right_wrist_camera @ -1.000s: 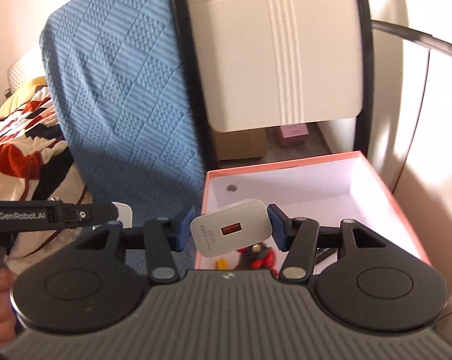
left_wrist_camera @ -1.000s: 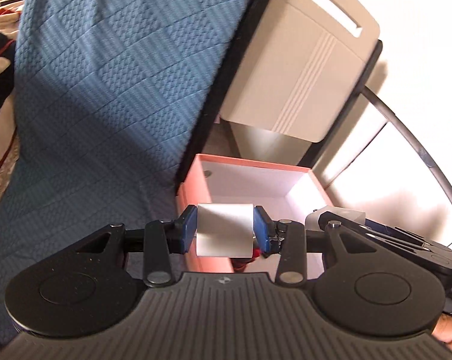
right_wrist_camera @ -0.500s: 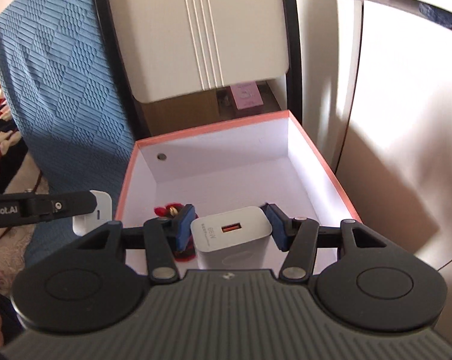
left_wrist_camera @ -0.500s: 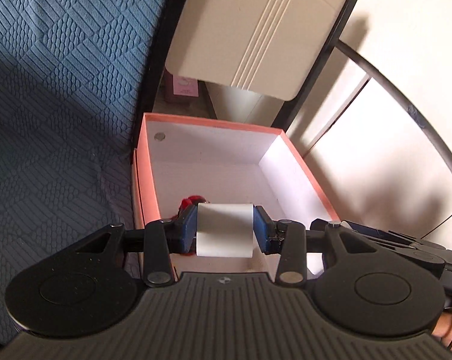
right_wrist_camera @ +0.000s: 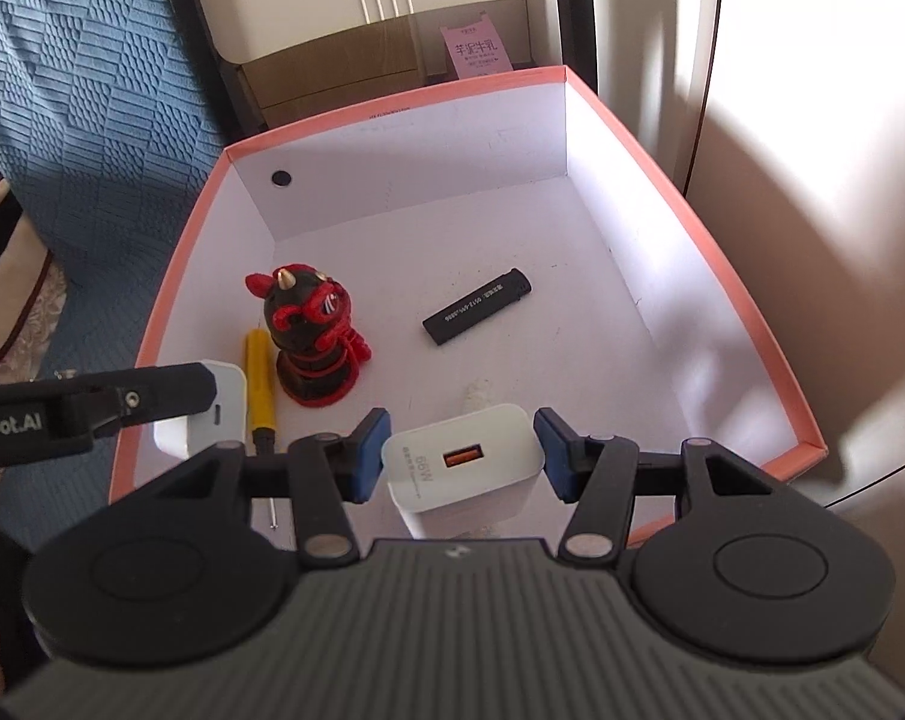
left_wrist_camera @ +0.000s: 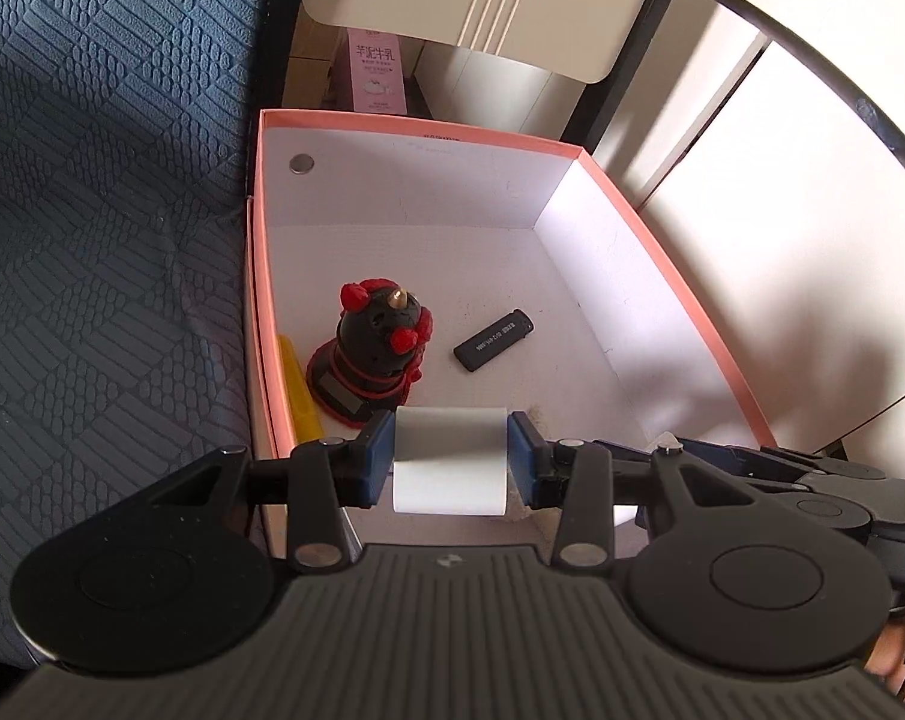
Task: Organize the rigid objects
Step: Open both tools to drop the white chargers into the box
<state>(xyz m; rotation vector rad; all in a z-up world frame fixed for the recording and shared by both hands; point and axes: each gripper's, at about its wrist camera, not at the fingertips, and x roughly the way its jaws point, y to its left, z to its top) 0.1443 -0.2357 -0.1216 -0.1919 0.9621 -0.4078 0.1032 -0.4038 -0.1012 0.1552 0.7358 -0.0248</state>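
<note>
Rigid objects are collecting in the pink-rimmed white cardboard box (right_wrist_camera: 680,192): a red-and-black figurine (right_wrist_camera: 311,336), a black lighter (right_wrist_camera: 478,306) and a yellow-handled screwdriver (right_wrist_camera: 259,378) are already lying inside. The left claw (left_wrist_camera: 450,459) is clamping a plain white block (left_wrist_camera: 450,462) over the box's near edge; the right claw (right_wrist_camera: 461,459) is gripping a white charger (right_wrist_camera: 461,468) there too. Both are awaiting release.

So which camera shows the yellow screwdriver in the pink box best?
The right wrist view: the yellow screwdriver lies along the pink box wall beside the red-black figurine, handle and shaft visible. In the left wrist view only part of its handle shows.
</note>
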